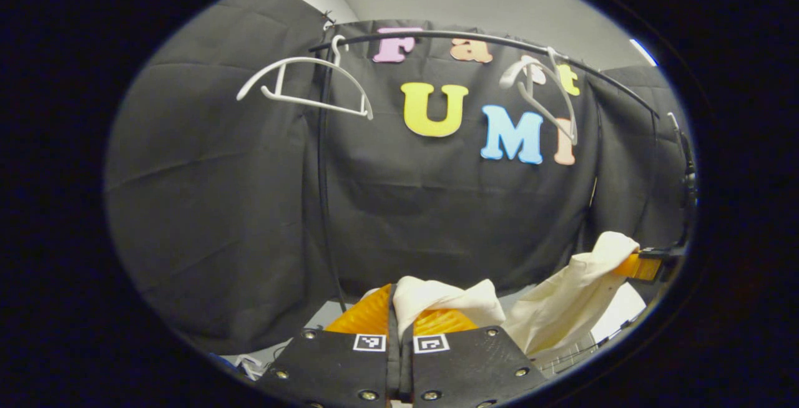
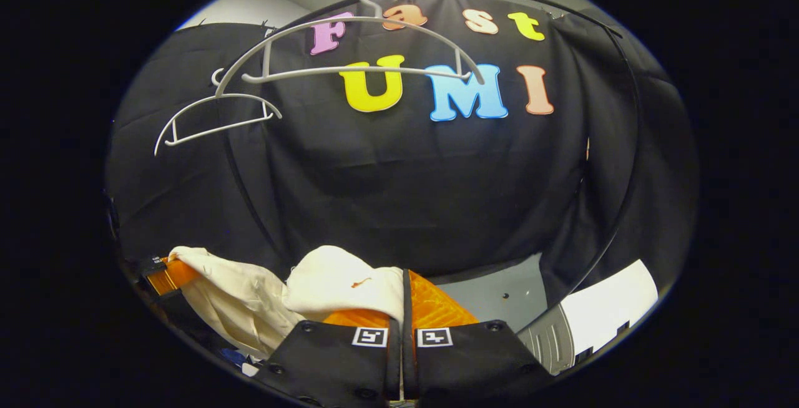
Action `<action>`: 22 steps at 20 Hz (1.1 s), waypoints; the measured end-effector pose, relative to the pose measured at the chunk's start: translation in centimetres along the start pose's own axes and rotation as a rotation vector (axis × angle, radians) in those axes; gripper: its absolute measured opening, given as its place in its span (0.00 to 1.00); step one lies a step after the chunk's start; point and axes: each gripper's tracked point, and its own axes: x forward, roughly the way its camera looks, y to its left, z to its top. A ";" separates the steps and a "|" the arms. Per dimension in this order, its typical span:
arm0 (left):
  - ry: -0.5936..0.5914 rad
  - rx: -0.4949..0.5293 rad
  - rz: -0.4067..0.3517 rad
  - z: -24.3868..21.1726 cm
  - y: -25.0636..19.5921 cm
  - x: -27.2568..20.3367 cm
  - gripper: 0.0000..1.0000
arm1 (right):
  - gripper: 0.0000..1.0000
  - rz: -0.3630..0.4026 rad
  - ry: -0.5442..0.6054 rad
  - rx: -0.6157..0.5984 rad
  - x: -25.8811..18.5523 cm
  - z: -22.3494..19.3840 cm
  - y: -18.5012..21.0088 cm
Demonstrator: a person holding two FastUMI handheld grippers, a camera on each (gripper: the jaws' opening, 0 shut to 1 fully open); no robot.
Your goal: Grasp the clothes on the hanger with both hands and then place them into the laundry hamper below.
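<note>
A cream garment (image 1: 562,302) hangs stretched between my two grippers, off the hangers. In the left gripper view my left gripper (image 1: 397,308) is shut on one bunched end of it (image 1: 437,299), and the right gripper (image 1: 646,266) pinches the other end at the far right. In the right gripper view my right gripper (image 2: 402,299) is shut on a bunched end (image 2: 343,283). The garment (image 2: 237,302) sags from there to the left gripper (image 2: 163,274). A white ribbed hamper (image 2: 552,339) sits low at the right, and its edge (image 1: 571,352) lies under the cloth.
Two bare white hangers (image 1: 306,83) (image 1: 543,90) hang on the black rail (image 1: 474,37), one turned sideways. The same hangers (image 2: 356,65) (image 2: 212,118) appear above in the right gripper view. A black rail upright (image 1: 323,208) stands left of centre. Grey floor (image 2: 493,296) lies behind the hamper.
</note>
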 end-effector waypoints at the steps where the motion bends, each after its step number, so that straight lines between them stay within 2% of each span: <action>1: 0.016 0.011 -0.008 -0.6 -0.2 0.3 0.01 | 0.03 0.000 0.017 -0.004 0.3 -0.8 0.2; 9: 0.193 0.051 -0.073 -6.8 -1.9 2.3 0.01 | 0.03 0.010 0.177 -0.028 3.0 -7.7 0.6; 14: 0.282 0.087 -0.079 -12.0 -2.0 3.1 0.01 | 0.03 0.011 0.293 -0.019 3.8 -12.5 0.4; 21: 0.375 0.069 -0.051 -16.1 -0.7 4.5 0.01 | 0.04 0.000 0.372 0.006 4.7 -14.5 0.1; 22: 0.383 0.065 -0.042 -16.5 -0.4 4.7 0.01 | 0.07 0.003 0.381 0.004 4.7 -14.7 0.1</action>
